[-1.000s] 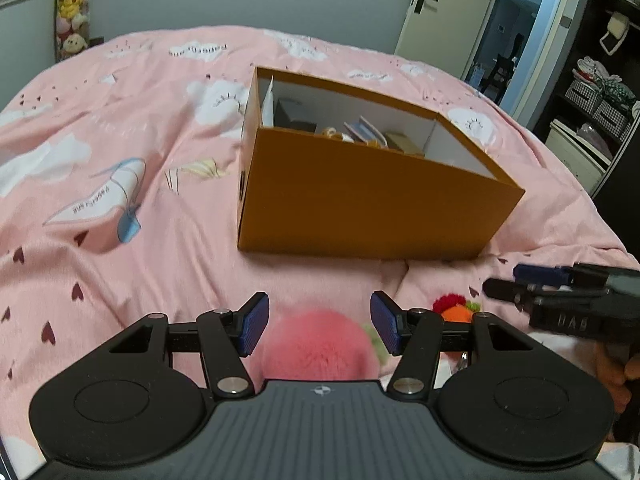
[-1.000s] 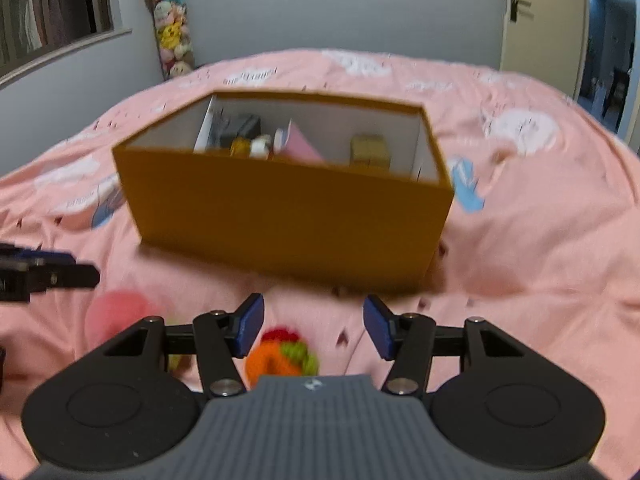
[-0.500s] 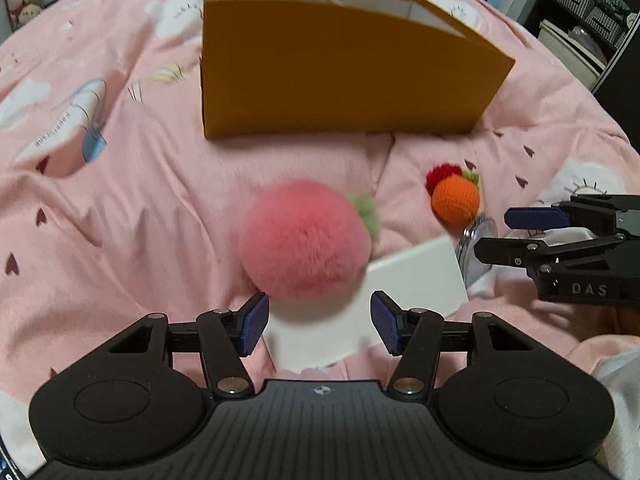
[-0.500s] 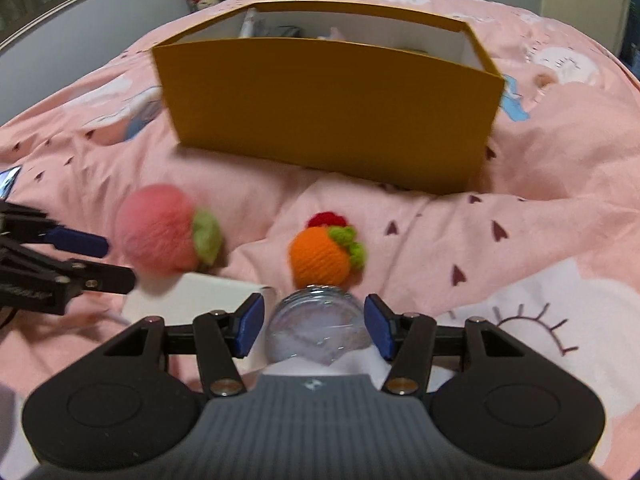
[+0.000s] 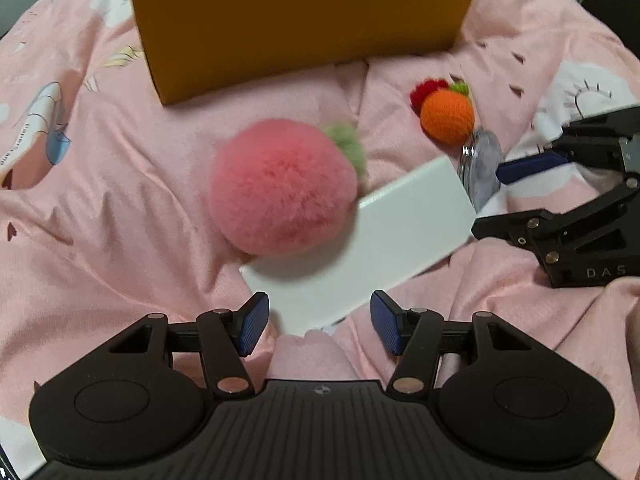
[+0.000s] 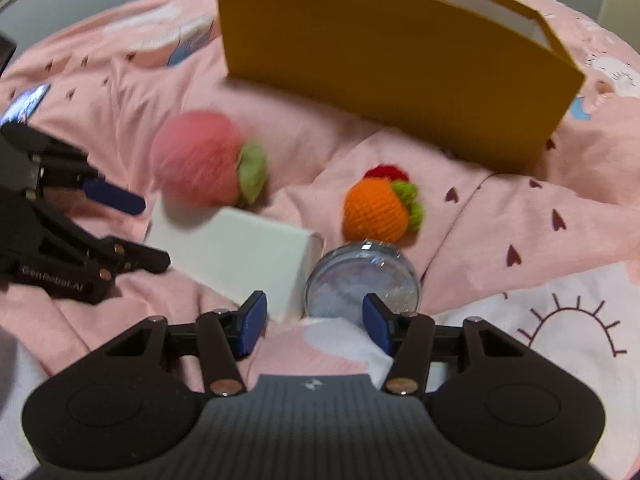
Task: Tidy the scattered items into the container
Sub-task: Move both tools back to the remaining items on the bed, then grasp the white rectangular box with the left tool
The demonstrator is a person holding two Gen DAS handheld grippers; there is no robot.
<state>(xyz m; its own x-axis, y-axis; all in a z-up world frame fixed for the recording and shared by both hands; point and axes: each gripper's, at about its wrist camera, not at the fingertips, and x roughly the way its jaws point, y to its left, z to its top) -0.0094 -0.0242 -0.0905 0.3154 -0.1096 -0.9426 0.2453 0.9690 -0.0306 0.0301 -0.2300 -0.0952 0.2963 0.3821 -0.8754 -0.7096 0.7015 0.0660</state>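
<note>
An orange cardboard box (image 5: 304,20) (image 6: 384,80) stands on the pink bedspread. In front of it lie a fluffy pink plush ball (image 5: 284,192) (image 6: 200,160), a flat white box (image 5: 360,240) (image 6: 236,252), a crocheted orange fruit (image 5: 448,116) (image 6: 378,212) and a round clear-lidded tin (image 5: 480,168) (image 6: 362,284). My left gripper (image 5: 318,328) is open, just short of the white box's near end. My right gripper (image 6: 314,326) is open, its fingertips just short of the tin. Each gripper shows in the other's view: the right (image 5: 568,200), the left (image 6: 100,232).
The pink bedspread (image 5: 100,200) is soft and creased, with folds around the items. The box's inside is hidden from both views. A phone-like screen (image 6: 26,104) lies at the far left.
Both grippers have dropped lower and tilted down toward the items. The box has slid up in both views, and the tin and white box now sit at the fingertips.
</note>
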